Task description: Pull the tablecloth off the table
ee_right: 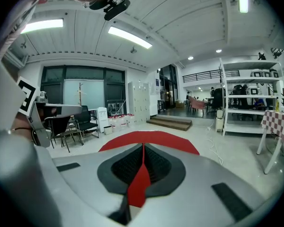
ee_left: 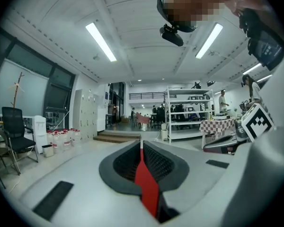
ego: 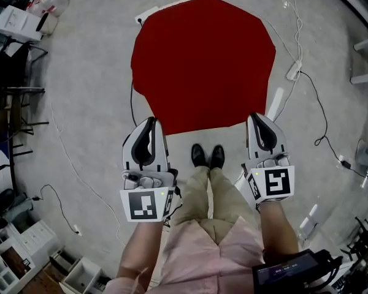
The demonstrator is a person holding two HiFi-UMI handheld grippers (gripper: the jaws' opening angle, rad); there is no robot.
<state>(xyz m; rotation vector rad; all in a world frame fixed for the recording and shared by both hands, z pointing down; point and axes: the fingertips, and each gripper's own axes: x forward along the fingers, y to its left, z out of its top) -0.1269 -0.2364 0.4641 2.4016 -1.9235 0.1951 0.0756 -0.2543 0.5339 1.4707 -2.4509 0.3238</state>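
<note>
Bright, even light comes from long white ceiling strip lights [ee_left: 101,41] above the left hand-held gripper [ee_left: 142,146]. Shadows are faint. Fisheye bending curves and darkens the edges.

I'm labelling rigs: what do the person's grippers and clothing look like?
Both the left gripper and right gripper are white shells with black-lined jaws, each carrying a black-and-white marker cube. The person wears a pale pink top.
</note>
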